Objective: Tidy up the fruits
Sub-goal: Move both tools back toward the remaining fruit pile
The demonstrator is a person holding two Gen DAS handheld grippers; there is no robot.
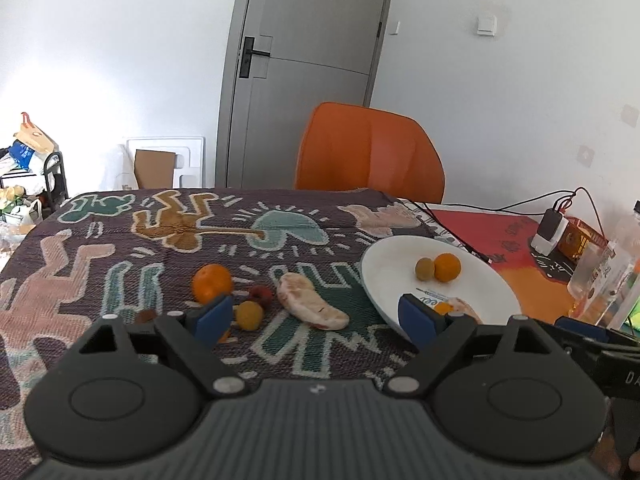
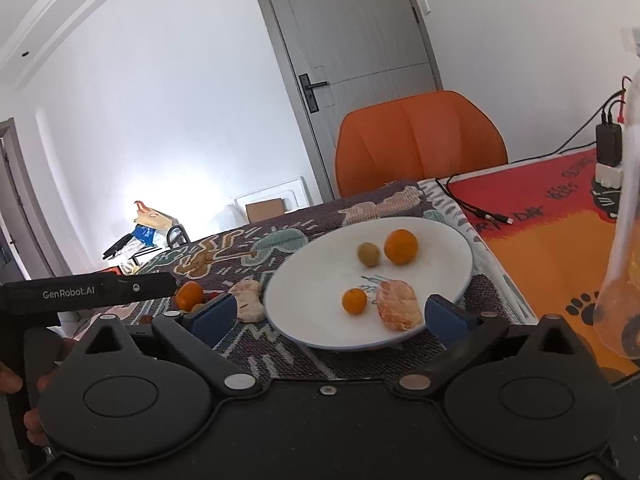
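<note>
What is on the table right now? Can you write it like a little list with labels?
plate: white plate on the patterned cloth
on the plate: big orange, green fruit, small orange, peeled citrus piece
still on the cloth: orange, yellow fruit, red fruit, pale peeled piece
left hand-held gripper: open, nothing held
right hand-held gripper: open, nothing held
behind the table: orange chair
</note>
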